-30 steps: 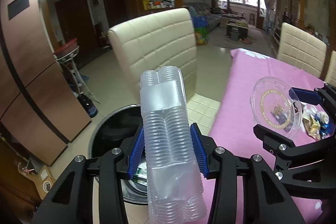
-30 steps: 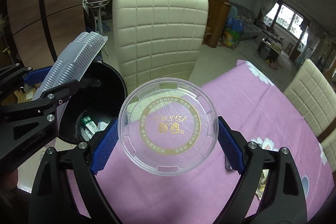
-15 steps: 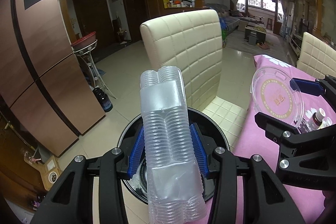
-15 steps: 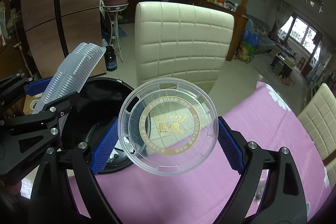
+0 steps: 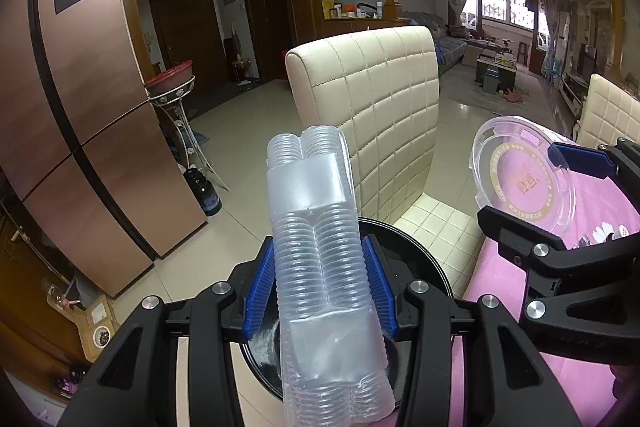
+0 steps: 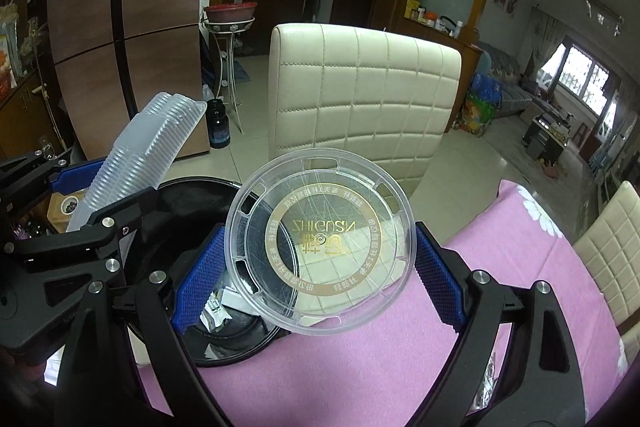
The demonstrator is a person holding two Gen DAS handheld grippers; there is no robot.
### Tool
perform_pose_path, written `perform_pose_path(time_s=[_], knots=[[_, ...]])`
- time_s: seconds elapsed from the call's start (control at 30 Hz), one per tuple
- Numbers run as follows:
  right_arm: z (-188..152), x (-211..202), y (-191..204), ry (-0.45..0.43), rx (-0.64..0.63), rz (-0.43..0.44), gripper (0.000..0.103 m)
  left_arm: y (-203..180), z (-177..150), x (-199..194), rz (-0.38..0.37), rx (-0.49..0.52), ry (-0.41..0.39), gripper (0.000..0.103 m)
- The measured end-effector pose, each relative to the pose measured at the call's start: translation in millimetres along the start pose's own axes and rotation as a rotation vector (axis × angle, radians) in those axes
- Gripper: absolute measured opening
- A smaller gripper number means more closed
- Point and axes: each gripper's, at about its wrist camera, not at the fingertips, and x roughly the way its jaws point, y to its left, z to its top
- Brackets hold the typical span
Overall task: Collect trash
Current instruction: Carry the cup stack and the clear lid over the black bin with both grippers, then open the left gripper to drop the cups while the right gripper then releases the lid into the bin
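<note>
**Two grippers, both loaded, parked over the trash bin**

Two bits of plastic trash are in play. The left gripper (image 5: 320,287) is pinching a ribbed clear plastic tray (image 5: 320,259) across its middle, blue pads tight on both sides, tray standing roughly upright right above the black trash bin (image 5: 416,255). The right gripper (image 6: 316,267) is clamped on a round clear plastic lid (image 6: 320,241) with a gold ring and lettering, held edge to edge between its blue pads, tilted, and sitting over the bin's right rim, where the bin meets the pink tablecloth (image 6: 500,247). Inside the bin you can see some wrappers (image 6: 216,309) at the bottom. A cream quilted chair (image 6: 364,99) stands just behind the bin, and a dark bottle (image 6: 219,125) sits on the floor behind the bin, further left.
</note>
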Motion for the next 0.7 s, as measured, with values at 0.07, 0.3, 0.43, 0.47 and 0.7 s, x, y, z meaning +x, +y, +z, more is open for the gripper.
perform_pose_path(time_s=[0.07,0.3,0.43,0.47,0.7], knots=[[0,1,-1,-0.004,-0.001,-0.002,0.088,-2,-1,2,-0.006,-0.008,0.003,0.046],[-2,3,-8,0.001,0.004,-0.014,0.088,2,2,9,0.017,-0.050,0.011,0.069],[-4,3,-10,0.010,0.015,-0.013,0.088,3,1,11,0.030,-0.060,0.023,0.073],[-4,4,-10,0.013,0.019,-0.010,0.088,4,1,12,0.031,-0.062,0.026,0.073],[-1,10,0,0.017,0.004,0.023,0.088,19,-6,9,0.069,-0.087,0.041,0.073]])
